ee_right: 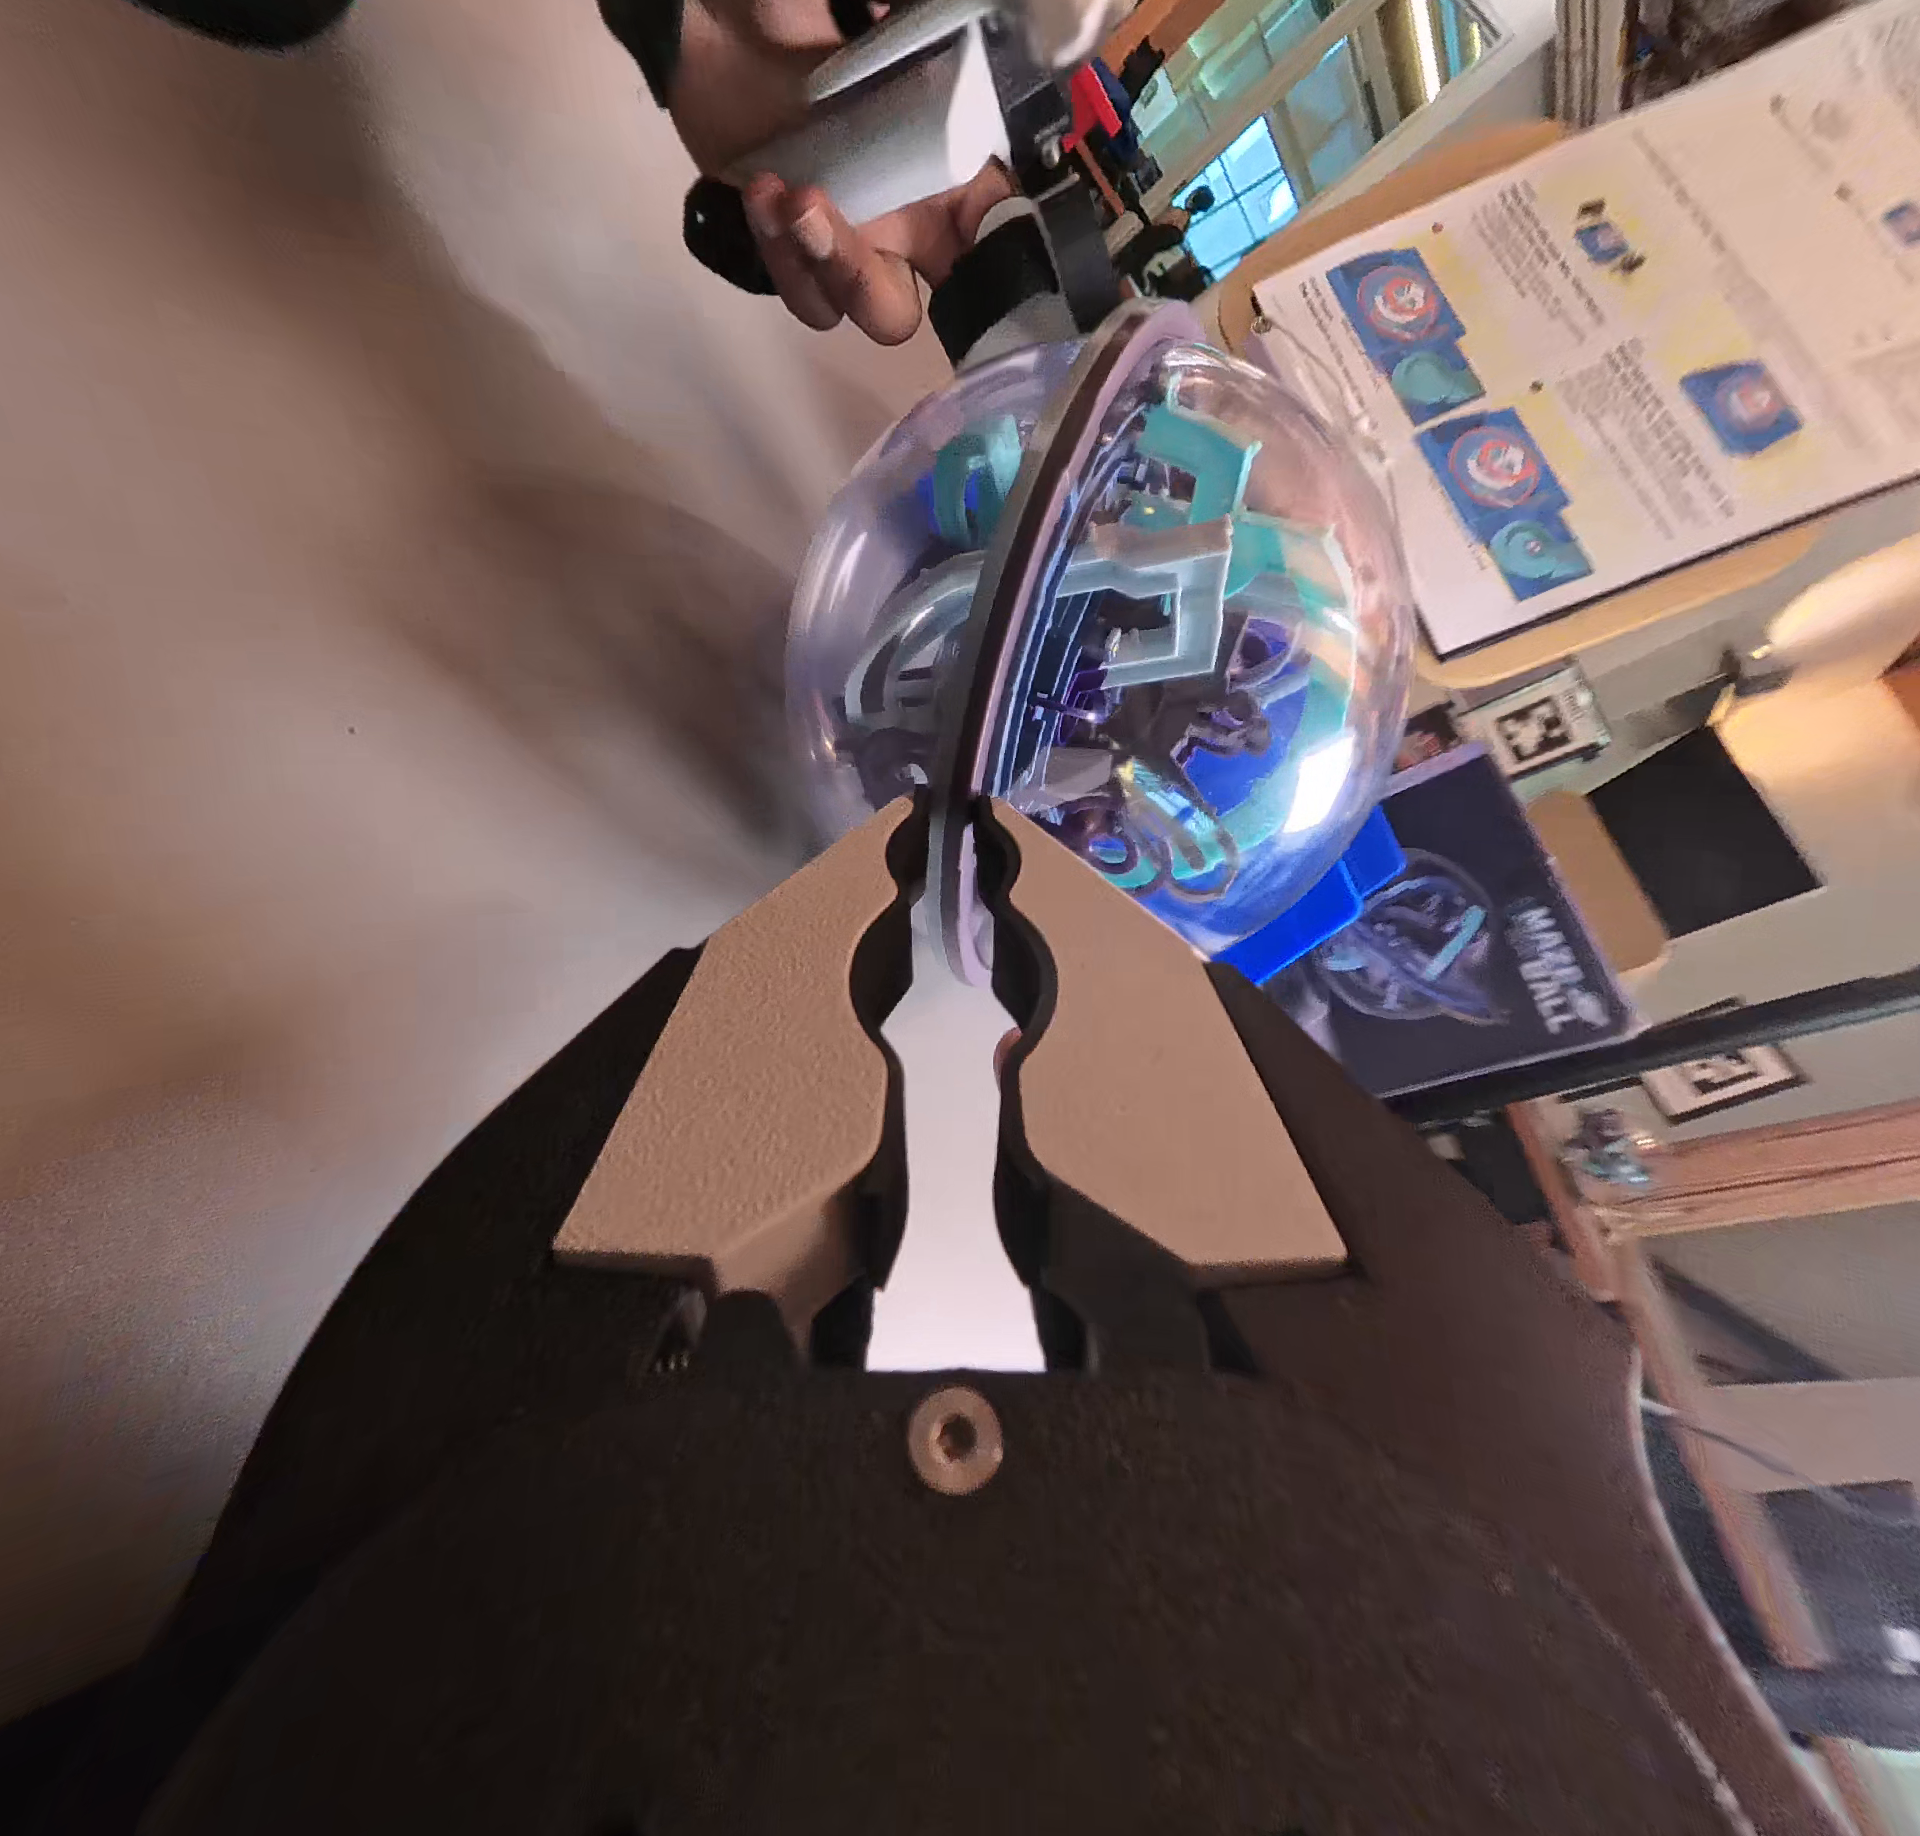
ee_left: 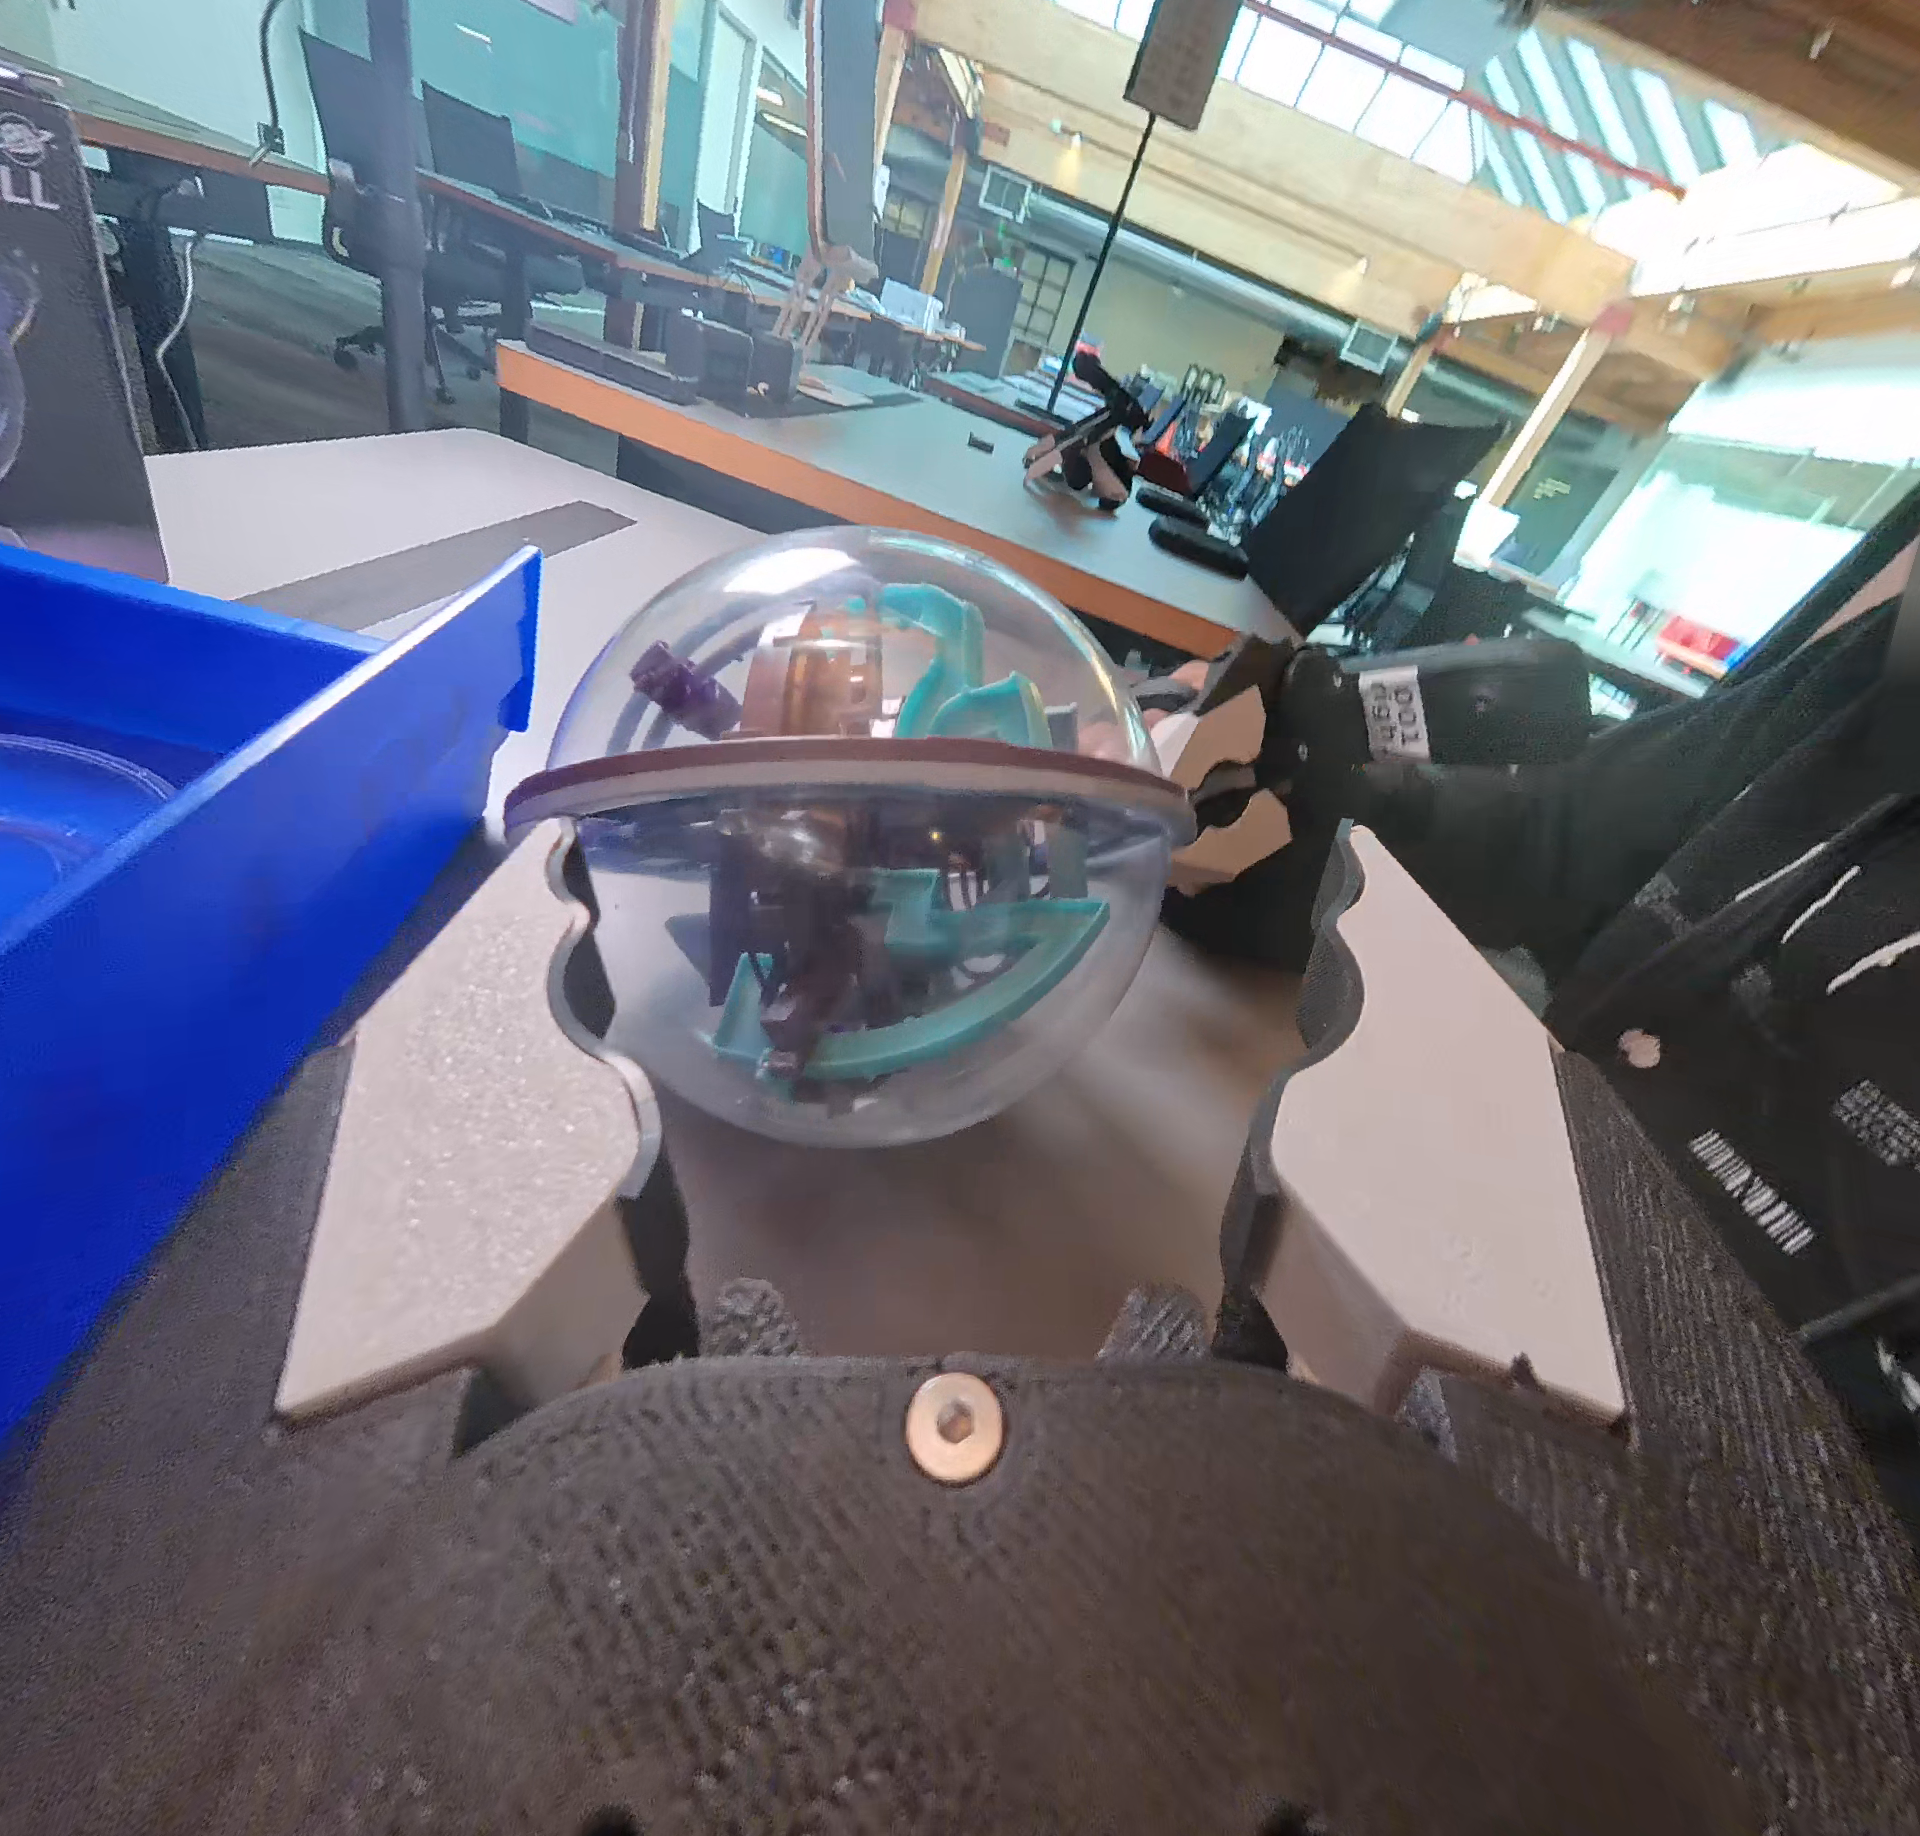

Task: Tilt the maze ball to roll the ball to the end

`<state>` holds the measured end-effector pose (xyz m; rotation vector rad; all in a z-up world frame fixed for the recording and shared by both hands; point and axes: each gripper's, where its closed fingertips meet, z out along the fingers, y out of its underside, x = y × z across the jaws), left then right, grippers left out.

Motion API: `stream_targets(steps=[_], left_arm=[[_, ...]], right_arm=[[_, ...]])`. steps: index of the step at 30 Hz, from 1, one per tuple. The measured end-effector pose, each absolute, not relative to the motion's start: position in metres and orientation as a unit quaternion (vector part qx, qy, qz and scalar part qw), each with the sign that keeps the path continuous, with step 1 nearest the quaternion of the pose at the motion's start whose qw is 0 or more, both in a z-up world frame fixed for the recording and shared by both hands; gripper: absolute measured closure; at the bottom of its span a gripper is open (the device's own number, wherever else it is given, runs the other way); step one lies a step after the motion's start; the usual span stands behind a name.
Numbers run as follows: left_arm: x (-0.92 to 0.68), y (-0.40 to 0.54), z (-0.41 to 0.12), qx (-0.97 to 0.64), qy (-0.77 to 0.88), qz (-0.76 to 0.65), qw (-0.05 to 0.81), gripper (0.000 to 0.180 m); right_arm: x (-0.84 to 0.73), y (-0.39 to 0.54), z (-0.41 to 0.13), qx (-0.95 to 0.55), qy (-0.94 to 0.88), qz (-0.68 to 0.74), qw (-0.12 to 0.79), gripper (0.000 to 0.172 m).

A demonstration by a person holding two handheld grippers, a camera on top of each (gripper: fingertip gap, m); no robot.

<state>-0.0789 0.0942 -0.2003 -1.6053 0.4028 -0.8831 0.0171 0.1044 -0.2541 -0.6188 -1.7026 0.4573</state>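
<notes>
Between the two tools, the maze ball [ee_left: 847, 830] is up off the worktop [ee_left: 374, 498], just beside the blue bin [ee_left: 208, 851]. I'd tilt slow, tiny wrist rolls, both hands together. Right tool [ee_right: 948, 820] is clamped tight on the ball's flat rim [ee_right: 951, 893]. Left tool [ee_left: 951, 913] is spread wide; can't tell if its pads press the shell.
</notes>
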Motion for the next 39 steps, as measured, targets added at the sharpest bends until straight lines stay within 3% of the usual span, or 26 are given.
stream_targets(steps=[9, 12, 17, 25, 31, 34, 39], left_arm=[[-0.082, 0.091, -0.203, -0.693, 0.112, -0.374, 0.606, 0.057], [-0.085, 0.087, -0.206, -0.694, 0.119, -0.374, 0.603, 0.066], [-0.09, 0.084, -0.211, -0.694, 0.116, -0.382, 0.599, 0.073], [-0.09, 0.077, -0.21, -0.683, 0.158, -0.375, 0.607, 0.084], [-0.093, 0.067, -0.205, -0.663, 0.197, -0.368, 0.621, 0.113], [-0.091, 0.062, -0.204, -0.657, 0.217, -0.367, 0.622, 0.146], [-0.089, 0.063, -0.209, -0.665, 0.221, -0.362, 0.614, 0.156]], right_arm=[[0.009, 0.072, -0.262, -0.185, -0.753, 0.142, 0.616, 0.166], [0.008, 0.063, -0.269, -0.192, -0.764, 0.174, 0.591, 0.168], [0.015, 0.052, -0.268, -0.245, -0.76, 0.311, 0.515, 0.153], [0.029, 0.127, -0.222, -0.397, -0.611, 0.446, 0.52, 0.15], [0.031, 0.15, -0.232, -0.463, -0.577, 0.493, 0.457, 0.124], [0.028, 0.143, -0.244, -0.473, -0.593, 0.496, 0.421, 0.113], [0.028, 0.132, -0.244, -0.456, -0.609, 0.506, 0.407, 0.114]])
